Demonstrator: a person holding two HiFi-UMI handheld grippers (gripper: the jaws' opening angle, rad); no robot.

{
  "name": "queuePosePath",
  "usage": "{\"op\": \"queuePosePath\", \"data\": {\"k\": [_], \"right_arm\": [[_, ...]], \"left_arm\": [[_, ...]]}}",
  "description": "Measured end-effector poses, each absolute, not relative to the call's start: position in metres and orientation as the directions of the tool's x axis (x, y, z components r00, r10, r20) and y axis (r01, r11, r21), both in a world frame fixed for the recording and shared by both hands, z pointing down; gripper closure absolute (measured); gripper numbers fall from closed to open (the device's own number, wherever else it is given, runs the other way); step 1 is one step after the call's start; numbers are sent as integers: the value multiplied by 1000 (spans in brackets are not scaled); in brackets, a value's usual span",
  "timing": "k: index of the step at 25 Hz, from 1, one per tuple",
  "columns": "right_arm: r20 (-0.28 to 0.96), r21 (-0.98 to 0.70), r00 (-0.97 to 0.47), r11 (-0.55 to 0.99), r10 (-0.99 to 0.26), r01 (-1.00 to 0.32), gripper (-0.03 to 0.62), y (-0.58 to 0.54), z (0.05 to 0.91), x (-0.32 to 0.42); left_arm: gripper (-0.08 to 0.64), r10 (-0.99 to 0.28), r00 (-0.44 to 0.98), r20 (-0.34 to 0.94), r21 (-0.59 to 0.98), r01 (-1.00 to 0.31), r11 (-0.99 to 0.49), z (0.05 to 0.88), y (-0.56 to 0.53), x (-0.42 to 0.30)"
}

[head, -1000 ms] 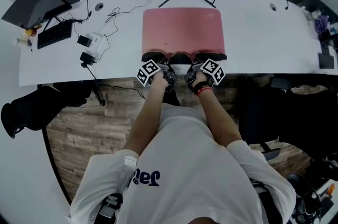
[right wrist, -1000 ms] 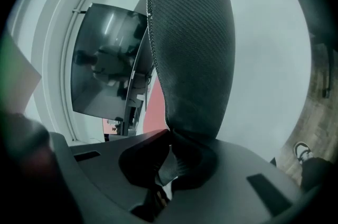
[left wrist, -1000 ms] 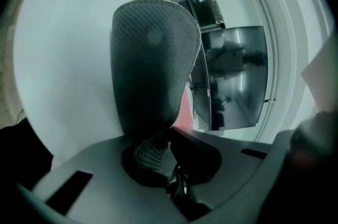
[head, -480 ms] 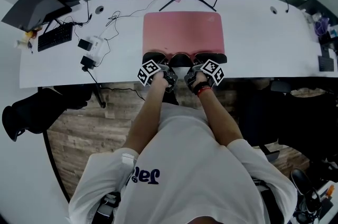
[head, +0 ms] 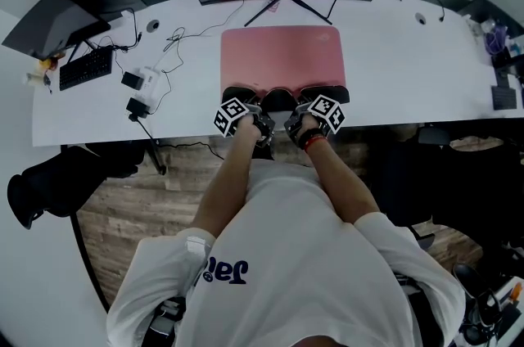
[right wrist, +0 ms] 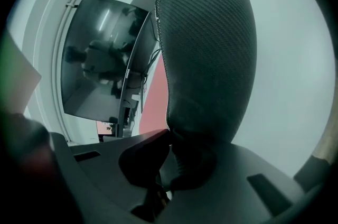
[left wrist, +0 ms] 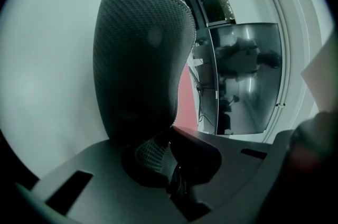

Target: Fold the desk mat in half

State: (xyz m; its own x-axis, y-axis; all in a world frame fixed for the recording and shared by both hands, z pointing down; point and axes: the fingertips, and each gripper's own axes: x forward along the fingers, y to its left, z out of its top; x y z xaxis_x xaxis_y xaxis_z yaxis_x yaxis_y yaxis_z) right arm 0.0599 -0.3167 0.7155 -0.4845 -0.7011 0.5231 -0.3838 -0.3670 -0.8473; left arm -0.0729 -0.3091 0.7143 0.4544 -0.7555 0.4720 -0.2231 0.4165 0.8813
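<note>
At the near edge of the counter [head: 393, 67] almost nothing has changed in the last second. Left gripper [head: 243, 94] and right gripper [head: 322, 93] sit side by side in the same spot as before, both on the near edge of the pink desk mat [head: 282, 55], one toward its near-left part, the other toward its near-right. Only the head view has drifted a bit, so mat and counter show slightly lower in the picture. The mat itself hasn't slid as far as I can tell; its far edge is still just short of the monitor stand [head: 286, 6].

Fingers: no change either. Left gripper view shows its fingers [left wrist: 142, 59] pressed nearly together, with a thin pink strip of mat edge caught between them. Right gripper view is the same story: fingers closed down on the mat's near edge, a reddish line right at the pinch.

Mat: still flat on the counter, centered in front of the person, no crease started, no lift visible.

Meaning for the task: grip looks set on both sides, fold not begun. Probably a pause just before the lift. Next move, as I judge it: raise the near edge with both grippers together and carry it over toward the far edge. Risks: the thin edge slipping out of one pinch, or an uneven lift skewing the fold. Keyboard [head: 86, 67] at far left is well apart, no obstruction.
</note>
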Motion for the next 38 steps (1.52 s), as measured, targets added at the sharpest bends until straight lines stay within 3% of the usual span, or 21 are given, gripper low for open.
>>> {"op": "queuePosePath", "data": {"k": [8,14,38], "right_arm": [[531,-843,-496,-370,-687,-390,561,-333,716,56],[514,-856,-485,-391,-708,-338,563,-350,715,60],[412,-911,-509,-323,-756,-257,563,-411,702,60]], "left_arm": [[530,-748,446,492,867,-170,468,716,-320,-78],[529,-753,448,483,875,-221,430,709,-344,-75],[529,-802,441,403,915,-173,365,699,-403,-82]]}}
